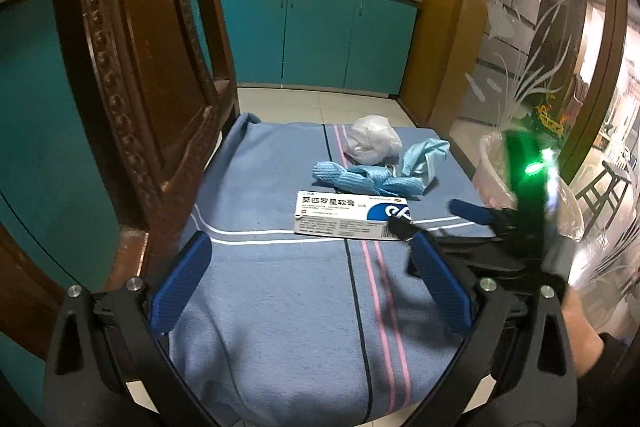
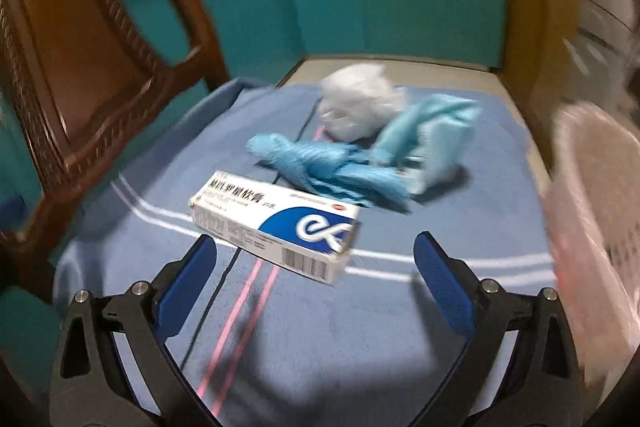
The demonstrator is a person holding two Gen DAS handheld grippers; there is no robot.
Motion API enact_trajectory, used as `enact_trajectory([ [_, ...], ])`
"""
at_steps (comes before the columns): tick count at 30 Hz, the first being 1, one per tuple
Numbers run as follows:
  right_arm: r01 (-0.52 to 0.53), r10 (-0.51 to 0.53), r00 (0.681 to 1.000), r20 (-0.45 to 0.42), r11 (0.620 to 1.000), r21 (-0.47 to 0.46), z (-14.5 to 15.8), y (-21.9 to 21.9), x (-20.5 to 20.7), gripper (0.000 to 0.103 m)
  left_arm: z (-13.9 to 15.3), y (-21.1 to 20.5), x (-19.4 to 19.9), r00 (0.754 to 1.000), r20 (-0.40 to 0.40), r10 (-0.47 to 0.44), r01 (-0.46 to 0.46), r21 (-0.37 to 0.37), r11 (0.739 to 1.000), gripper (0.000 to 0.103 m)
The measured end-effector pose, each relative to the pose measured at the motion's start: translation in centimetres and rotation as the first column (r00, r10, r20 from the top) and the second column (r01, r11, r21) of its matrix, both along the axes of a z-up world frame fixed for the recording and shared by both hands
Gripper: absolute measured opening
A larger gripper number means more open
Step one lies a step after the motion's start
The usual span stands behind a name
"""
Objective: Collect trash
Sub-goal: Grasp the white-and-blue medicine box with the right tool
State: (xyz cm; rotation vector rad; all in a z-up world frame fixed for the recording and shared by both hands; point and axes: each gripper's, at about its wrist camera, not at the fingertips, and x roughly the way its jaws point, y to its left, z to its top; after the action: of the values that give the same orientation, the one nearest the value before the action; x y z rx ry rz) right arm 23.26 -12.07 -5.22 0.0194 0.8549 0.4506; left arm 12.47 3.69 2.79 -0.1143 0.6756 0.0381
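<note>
A blue striped blanket (image 1: pixel 280 287) covers a chair seat in a kitchen, and four pieces of trash lie on its far half. A white-and-blue medicine box (image 1: pixel 352 217) sits nearest the centre, lying flat with its long side across the seat. Just behind it, touching or nearly so, lies a twisted blue cloth (image 1: pixel 360 181). A crumpled white plastic bag (image 1: pixel 372 141) rests near the far edge, and a pale blue face mask (image 1: pixel 424 159) lies beside it toward the far right corner.

The left gripper (image 1: pixel 310 283) hangs over the near half of the blanket, its blue pads spread wide and holding nothing. The right gripper (image 2: pixel 316 285), seen from the left wrist view at the box's right end (image 1: pixel 430 221), is likewise wide open and empty; in its own blurred view the box (image 2: pixel 276 227) lies just ahead of its pads. A pale pink basket (image 1: pixel 496 167) stands off the seat's right edge. The chair's carved wooden back (image 1: pixel 132 75) rises at left, before teal cabinets (image 1: pixel 320 39).
</note>
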Motion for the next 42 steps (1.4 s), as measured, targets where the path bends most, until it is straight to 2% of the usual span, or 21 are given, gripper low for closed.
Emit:
enact_trajectory([
  [7, -0.148, 0.148, 0.989, -0.015, 0.989, 0.017, -0.9, 0.7, 2.8, 0.097, 0.3, 0.9, 0.2, 1.0, 0.002, 0.015, -0.015, -0.023, 1.0, 0.099],
  [10, -0.231, 0.234, 0.971, -0.051, 0.971, 0.056, -1.1, 1.2, 2.6, 0.097, 0.4, 0.9, 0.2, 1.0, 0.004, 0.016, -0.016, -0.027, 1.0, 0.099],
  [12, -0.314, 0.32, 0.945, -0.073, 0.946, 0.081, -0.9, 1.8, 1.5, 0.097, 0.5, 1.0, 0.2, 1.0, 0.008, 0.016, -0.016, -0.029, 0.999, 0.099],
  [15, -0.463, 0.477, 0.877, -0.066, 0.873, 0.152, 0.3, 2.2, -1.0, 0.096, 0.8, 1.4, 0.1, 1.0, 0.017, 0.024, -0.023, -0.042, 0.999, 0.099],
  [17, -0.511, 0.535, 0.842, -0.074, 0.833, 0.21, 1.1, 1.8, -1.9, 0.096, 1.1, 1.6, -0.1, 0.999, 0.027, 0.034, -0.033, -0.051, 0.998, 0.099],
  [18, -0.517, 0.543, 0.837, -0.073, 0.826, 0.223, 1.3, 1.7, -2.1, 0.096, 1.2, 1.7, -0.1, 0.999, 0.03, 0.037, -0.035, -0.056, 0.998, 0.099],
  [20, -0.465, 0.475, 0.879, -0.03, 0.87, 0.162, 1.9, 1.2, -1.8, 0.096, 1.2, 1.8, -0.2, 0.999, 0.033, 0.035, -0.032, -0.064, 0.997, 0.099],
  [21, -0.407, 0.415, 0.909, -0.028, 0.901, 0.147, 1.7, 0.9, -1.0, 0.096, 1.2, 1.8, -0.2, 0.999, 0.033, 0.034, -0.032, -0.061, 0.998, 0.099],
  [22, -0.371, 0.382, 0.923, -0.041, 0.915, 0.156, 1.4, 0.7, -0.3, 0.096, 1.1, 1.8, -0.2, 0.999, 0.032, 0.036, -0.034, -0.055, 0.998, 0.099],
  [24, -0.317, 0.334, 0.939, -0.084, 0.933, 0.168, 0.2, 0.8, 1.1, 0.096, 1.0, 1.6, -0.2, 0.999, 0.028, 0.03, -0.028, -0.053, 0.998, 0.099],
  [26, -0.313, 0.339, 0.933, -0.122, 0.93, 0.193, -0.8, 0.9, 1.9, 0.096, 0.9, 1.5, -0.2, 0.999, 0.025, 0.025, -0.023, -0.046, 0.999, 0.099],
  [29, -0.342, 0.379, 0.911, -0.161, 0.915, 0.215, -1.7, 2.0, 1.8, 0.096, 0.8, 1.5, 0.0, 1.0, 0.02, 0.023, -0.022, -0.046, 0.999, 0.099],
  [31, -0.404, 0.451, 0.88, -0.151, 0.877, 0.261, -1.2, 2.5, 0.7, 0.096, 0.8, 1.6, 0.1, 1.0, 0.016, 0.026, -0.026, -0.047, 0.999, 0.099],
  [33, -0.515, 0.581, 0.804, -0.13, 0.788, 0.337, -0.1, 2.9, -1.0, 0.095, 0.8, 1.6, 0.1, 1.0, 0.015, 0.024, -0.023, -0.049, 0.999, 0.099],
  [34, -0.56, 0.613, 0.783, -0.106, 0.769, 0.308, 0.6, 3.2, -2.0, 0.095, 0.9, 1.7, 0.1, 0.999, 0.018, 0.026, -0.025, -0.052, 0.998, 0.099],
  [35, -0.564, 0.604, 0.791, -0.093, 0.78, 0.272, 0.9, 3.2, -2.2, 0.095, 0.9, 1.7, 0.1, 0.999, 0.022, 0.026, -0.024, -0.057, 0.998, 0.099],
  [37, -0.495, 0.506, 0.862, -0.035, 0.855, 0.155, 1.4, 2.5, -1.9, 0.095, 1.1, 1.7, 0.1, 0.999, 0.029, 0.022, -0.02, -0.065, 0.998, 0.099],
  [39, -0.416, 0.414, 0.909, 0.044, 0.906, 0.075, 1.7, 2.2, -1.3, 0.095, 1.1, 1.6, 0.0, 0.999, 0.036, 0.021, -0.019, -0.062, 0.998, 0.099],
  [42, -0.406, 0.407, 0.913, 0.024, 0.913, -0.027, 0.8, 3.2, -0.2, 0.095, 0.9, 1.5, 0.1, 0.999, 0.029, 0.016, -0.014, -0.05, 0.999, 0.099],
])
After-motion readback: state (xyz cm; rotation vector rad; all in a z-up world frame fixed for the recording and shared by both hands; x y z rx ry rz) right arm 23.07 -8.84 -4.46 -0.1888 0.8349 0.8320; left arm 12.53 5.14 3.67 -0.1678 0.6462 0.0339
